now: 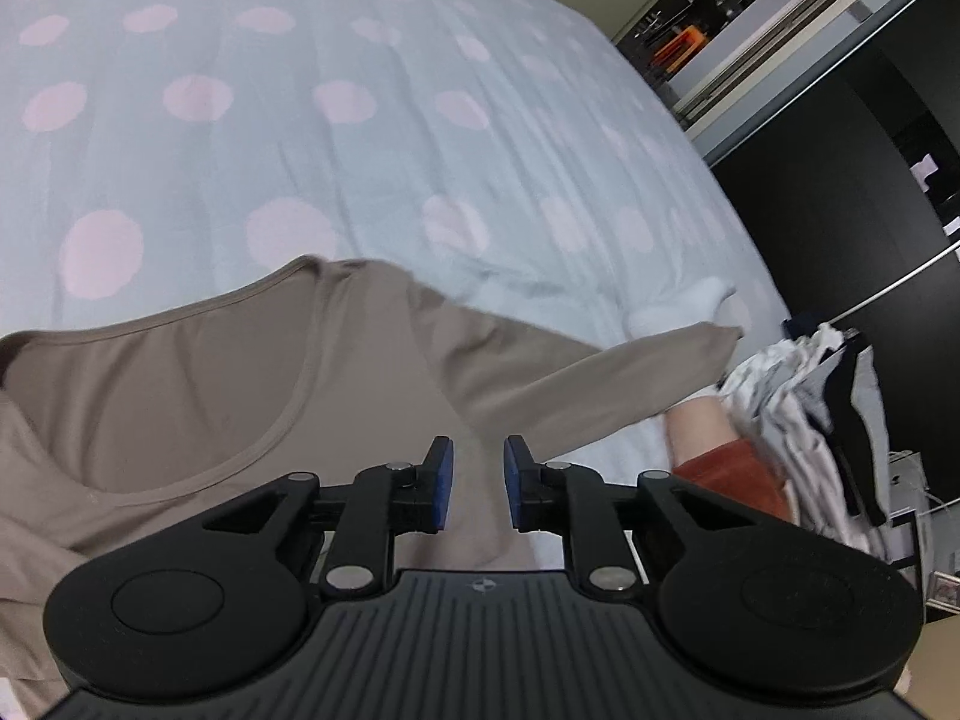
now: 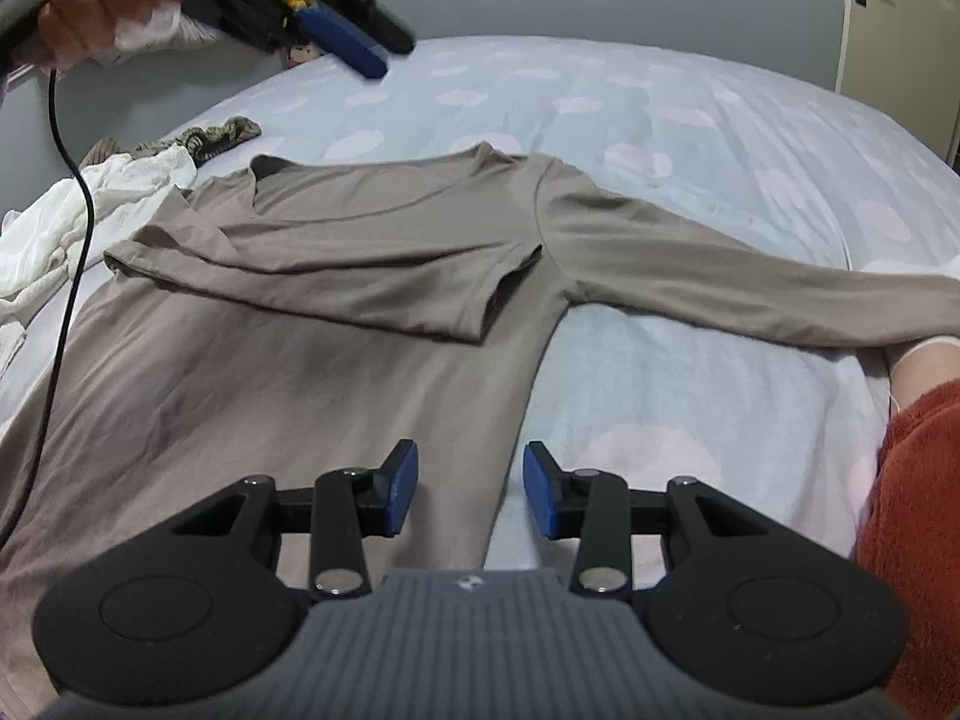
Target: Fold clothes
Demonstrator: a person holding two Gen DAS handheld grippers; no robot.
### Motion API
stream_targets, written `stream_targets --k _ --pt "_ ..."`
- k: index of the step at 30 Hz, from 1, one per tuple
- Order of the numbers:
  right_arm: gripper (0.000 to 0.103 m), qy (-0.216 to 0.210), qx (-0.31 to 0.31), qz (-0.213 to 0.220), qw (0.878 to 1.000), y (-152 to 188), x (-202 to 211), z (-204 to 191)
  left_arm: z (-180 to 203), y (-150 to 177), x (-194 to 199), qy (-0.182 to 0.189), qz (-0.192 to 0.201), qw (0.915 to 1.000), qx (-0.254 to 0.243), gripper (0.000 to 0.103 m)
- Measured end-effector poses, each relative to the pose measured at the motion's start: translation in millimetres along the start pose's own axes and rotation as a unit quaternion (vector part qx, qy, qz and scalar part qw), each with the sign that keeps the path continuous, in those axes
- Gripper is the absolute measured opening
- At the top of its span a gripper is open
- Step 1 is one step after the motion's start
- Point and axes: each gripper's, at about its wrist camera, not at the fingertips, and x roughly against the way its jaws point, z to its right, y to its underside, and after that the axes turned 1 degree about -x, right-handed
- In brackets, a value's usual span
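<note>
A taupe long-sleeved top point(image 2: 312, 360) lies flat on the bed. One sleeve point(image 2: 336, 276) is folded across its chest; the other sleeve point(image 2: 750, 288) stretches out to the right. My right gripper point(image 2: 470, 489) hovers open over the top's right side edge, with nothing pinched between its blue pads. In the left wrist view the top's neckline point(image 1: 198, 360) and the outstretched sleeve point(image 1: 588, 390) fill the lower half. My left gripper point(image 1: 478, 480) stands over the shoulder area with a narrow gap between its pads and no cloth in it. A hand holds this left gripper point(image 2: 390, 54) in the air at the top left of the right wrist view.
The bed cover point(image 1: 300, 120) is pale blue with pink dots. White socks point(image 1: 684, 306) lie past the sleeve's cuff, beside a clothes pile point(image 1: 798, 408). White cloth point(image 2: 120, 192) and patterned cloth point(image 2: 210, 138) sit left of the top. A black cable point(image 2: 72, 180) hangs there. A person in rust-coloured clothing point(image 2: 918, 510) is on the right.
</note>
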Motion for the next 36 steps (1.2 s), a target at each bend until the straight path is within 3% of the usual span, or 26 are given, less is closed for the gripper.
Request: stream_targets --k 8,13,18,24,30,36 --pt "0.042 -0.021 0.01 0.011 1.0 -34 0 1 -58 25 47 -0.092 0.012 0.9957 -0.001 0.015" --pt "0.042 -0.023 0.04 0.016 0.999 -64 -17 2 -98 38 78 -0.163 0.021 0.9864 0.006 0.015" --pt "0.041 -0.016 0.079 0.013 0.997 -90 -43 4 -136 43 84 -0.218 0.018 0.9757 0.014 0.016" --pt "0.04 -0.023 0.113 0.01 0.993 -113 -75 11 -179 42 65 -0.256 0.023 0.9654 0.044 0.022" --pt "0.039 -0.033 0.113 -0.007 0.993 -113 -99 22 -206 45 52 -0.295 0.034 0.9536 0.052 0.023" --pt "0.02 -0.032 0.107 -0.037 0.993 -106 -112 26 -225 50 52 -0.303 0.05 0.9484 0.079 0.031"
